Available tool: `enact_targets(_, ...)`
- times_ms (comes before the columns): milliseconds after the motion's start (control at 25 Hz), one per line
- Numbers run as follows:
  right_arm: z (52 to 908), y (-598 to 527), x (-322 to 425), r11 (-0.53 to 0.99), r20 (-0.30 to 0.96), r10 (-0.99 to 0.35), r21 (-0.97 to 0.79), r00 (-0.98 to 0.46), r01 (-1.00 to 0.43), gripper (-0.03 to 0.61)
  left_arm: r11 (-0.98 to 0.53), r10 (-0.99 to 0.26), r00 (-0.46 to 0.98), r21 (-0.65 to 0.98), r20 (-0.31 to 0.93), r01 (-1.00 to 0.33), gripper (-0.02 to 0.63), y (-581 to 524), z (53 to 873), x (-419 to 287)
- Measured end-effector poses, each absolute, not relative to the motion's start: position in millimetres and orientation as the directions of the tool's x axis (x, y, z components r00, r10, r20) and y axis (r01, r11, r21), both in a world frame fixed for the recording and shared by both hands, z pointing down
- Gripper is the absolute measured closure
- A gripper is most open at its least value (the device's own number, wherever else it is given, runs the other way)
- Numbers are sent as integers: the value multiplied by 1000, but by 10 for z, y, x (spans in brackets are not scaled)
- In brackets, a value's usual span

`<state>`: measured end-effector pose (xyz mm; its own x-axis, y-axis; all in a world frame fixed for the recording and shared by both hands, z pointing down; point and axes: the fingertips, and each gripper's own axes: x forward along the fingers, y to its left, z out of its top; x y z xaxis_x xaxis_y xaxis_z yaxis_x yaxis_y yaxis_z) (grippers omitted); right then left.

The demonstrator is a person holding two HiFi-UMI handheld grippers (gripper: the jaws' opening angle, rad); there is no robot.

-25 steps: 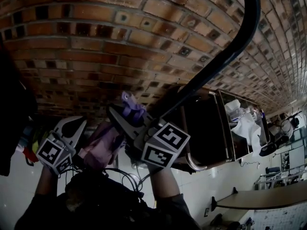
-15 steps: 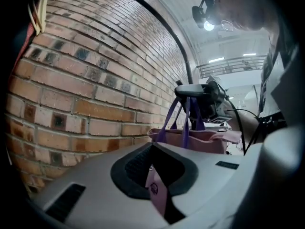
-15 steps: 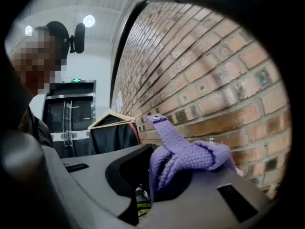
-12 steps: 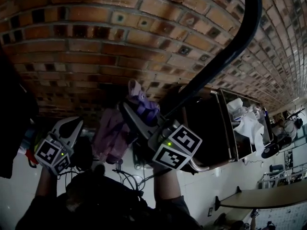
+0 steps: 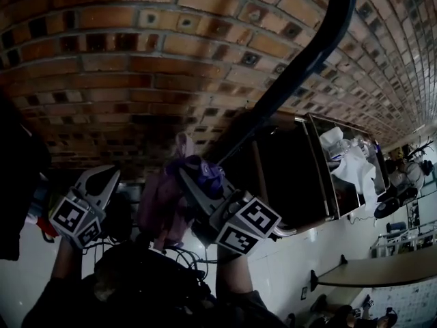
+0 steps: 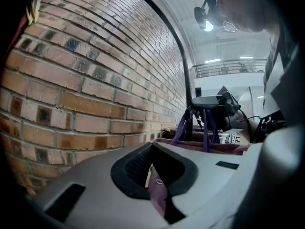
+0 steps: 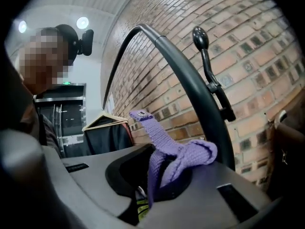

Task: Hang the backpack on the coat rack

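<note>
A mauve backpack (image 5: 162, 207) with purple straps (image 6: 190, 125) hangs between my two grippers, in front of the brick wall. My right gripper (image 5: 190, 173) is shut on a purple webbing strap (image 7: 164, 147), whose loose end curls above the jaws. My left gripper (image 5: 104, 178) sits lower left, and in its own view the left gripper (image 6: 159, 194) is shut on a fold of the backpack's mauve fabric (image 6: 157, 191). The black curved coat rack pole (image 5: 300, 67) rises just right of the right gripper. In the right gripper view the pole (image 7: 190, 92) carries a knobbed hook (image 7: 201, 38) above the strap.
The brick wall (image 5: 136, 67) fills the background. A dark garment on a wooden hanger (image 7: 106, 124) hangs on the rack, and dark cloth (image 5: 17, 183) sits at the far left. A black cabinet (image 5: 300, 176) holding white items stands to the right. Cables (image 5: 181, 258) trail below.
The right gripper has carried the strap closer to the pole, and the backpack now hangs more upright beneath it. The left gripper has barely moved.
</note>
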<state>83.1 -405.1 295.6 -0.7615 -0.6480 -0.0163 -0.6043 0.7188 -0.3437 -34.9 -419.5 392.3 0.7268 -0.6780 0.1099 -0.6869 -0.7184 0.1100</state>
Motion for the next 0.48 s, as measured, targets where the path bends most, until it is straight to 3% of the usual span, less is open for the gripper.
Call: enact_targets(480, 3554, -3882, 1047, 740, 19, -621, -316, -783, -594, 580, -687, -698, 699, 131, 153, -715, 601, -3945, 4145, -403)
